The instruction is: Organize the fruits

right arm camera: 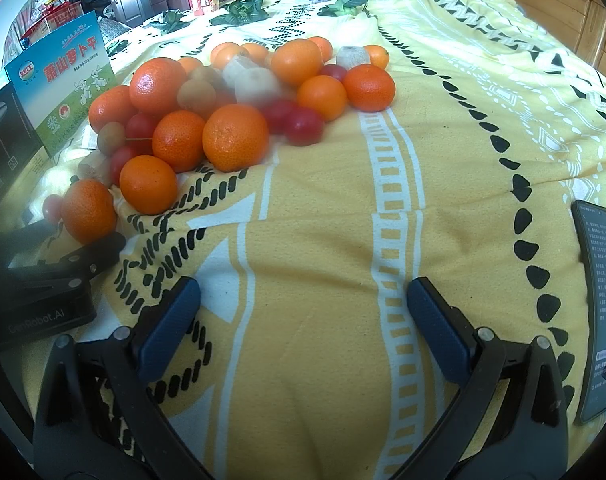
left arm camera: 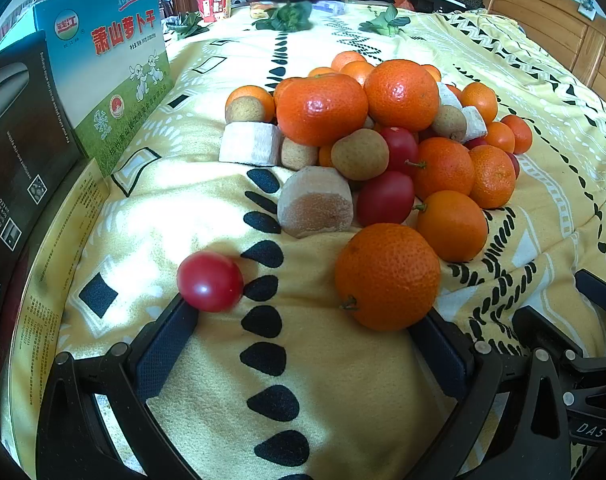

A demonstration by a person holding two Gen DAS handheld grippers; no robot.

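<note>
Flanking the left gripper (left arm camera: 303, 316) — cherry tomato (left arm camera: 210, 281), mandarin (left arm camera: 387, 276) at its open fingertips.

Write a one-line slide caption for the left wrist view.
Open left gripper faces a fruit pile on a yellow blanket, one cherry tomato lying apart.

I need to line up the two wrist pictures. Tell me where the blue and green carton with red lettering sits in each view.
Left wrist view: the carton stands upper left, leaning on a black box, left of the fruit pile.
Right wrist view: the carton is smaller, at the far left edge, again left of the pile.
Shared landmark: the yellow patterned blanket.
</note>
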